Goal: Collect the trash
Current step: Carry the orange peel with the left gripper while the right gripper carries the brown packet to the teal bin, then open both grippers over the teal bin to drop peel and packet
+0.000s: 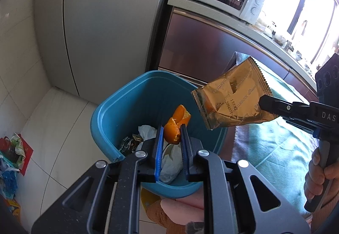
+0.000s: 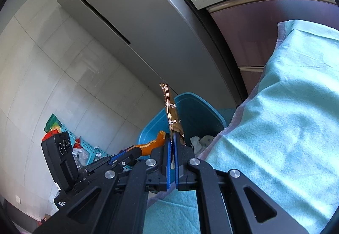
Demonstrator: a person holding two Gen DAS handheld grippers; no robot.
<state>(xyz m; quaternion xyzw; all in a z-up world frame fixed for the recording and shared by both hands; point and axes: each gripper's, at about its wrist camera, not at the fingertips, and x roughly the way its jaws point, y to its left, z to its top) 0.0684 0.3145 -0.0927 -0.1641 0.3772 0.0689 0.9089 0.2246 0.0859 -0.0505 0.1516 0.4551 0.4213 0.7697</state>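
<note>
Left gripper pinches orange peel directly above the blue bin. Right gripper is clamped on a gold wrapper, beside the rim. Recommend bringing the wrapper fully over the opening before either grip is released.

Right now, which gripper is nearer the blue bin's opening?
Left. The left gripper, shut on orange peel, hangs directly over the blue bin. The right gripper, shut on a gold wrapper, sits off beside the rim.
</note>
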